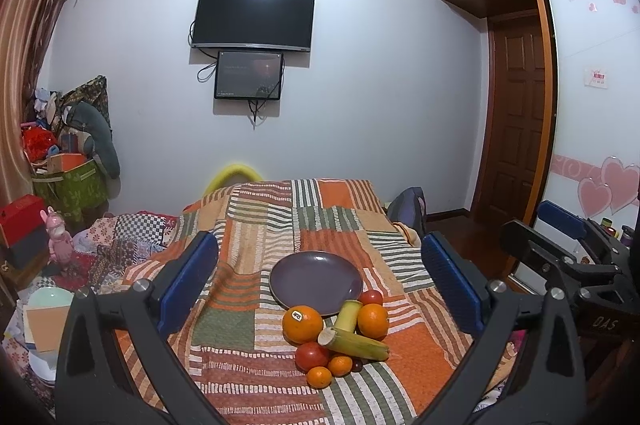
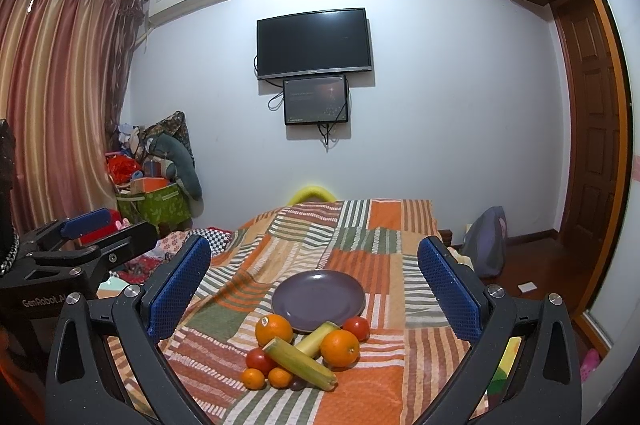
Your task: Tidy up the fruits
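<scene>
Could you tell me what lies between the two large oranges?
A pale green sugarcane piece lies between the stickered large orange and the other large orange, clearest in the right wrist view.

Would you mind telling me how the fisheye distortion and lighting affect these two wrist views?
Left wrist view: wardrobe and curtain bow strongly at the edges, corners vignette black; plate and fruit stay sharp. Right wrist view: same curved edges, the door bends, soft even indoor light, faint glare on the TV.

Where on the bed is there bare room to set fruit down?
The purple plate is bare. The patchwork blanket lies open beyond the plate and on both sides. Crowded: the fruit pile against the plate's near rim.
</scene>
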Motion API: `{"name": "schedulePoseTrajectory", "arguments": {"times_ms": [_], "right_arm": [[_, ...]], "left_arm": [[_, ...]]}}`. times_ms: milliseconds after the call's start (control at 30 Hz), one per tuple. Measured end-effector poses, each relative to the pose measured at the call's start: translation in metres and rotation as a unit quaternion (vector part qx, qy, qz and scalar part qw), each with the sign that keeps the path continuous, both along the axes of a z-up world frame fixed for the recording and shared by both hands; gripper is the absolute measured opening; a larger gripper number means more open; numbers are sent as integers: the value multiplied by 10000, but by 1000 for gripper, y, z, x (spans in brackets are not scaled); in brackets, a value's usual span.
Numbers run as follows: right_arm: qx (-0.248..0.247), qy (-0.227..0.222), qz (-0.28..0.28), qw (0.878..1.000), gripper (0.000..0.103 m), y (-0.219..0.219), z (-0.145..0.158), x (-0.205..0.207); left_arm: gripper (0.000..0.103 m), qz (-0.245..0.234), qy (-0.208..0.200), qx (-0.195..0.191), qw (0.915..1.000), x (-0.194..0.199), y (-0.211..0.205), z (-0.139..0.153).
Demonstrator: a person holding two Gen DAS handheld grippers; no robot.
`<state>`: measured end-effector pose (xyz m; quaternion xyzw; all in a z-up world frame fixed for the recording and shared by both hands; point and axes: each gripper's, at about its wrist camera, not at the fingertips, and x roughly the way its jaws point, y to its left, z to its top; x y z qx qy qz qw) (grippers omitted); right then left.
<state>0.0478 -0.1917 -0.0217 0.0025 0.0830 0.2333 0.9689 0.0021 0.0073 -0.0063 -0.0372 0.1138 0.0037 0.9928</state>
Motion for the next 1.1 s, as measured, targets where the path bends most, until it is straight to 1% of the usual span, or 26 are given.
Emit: {"name": "schedulePoseTrajectory", "arguments": {"times_ms": [133,1100], "right_arm": [[2,-23,8,10000,103,1,2,0],[43,-71,17,10000,103,0,5,-1]], "left_arm": [[103,-15,-2,-50,10000,-1,1,0],[103,-24,-36,-14,10000,-3,0,4]]}}
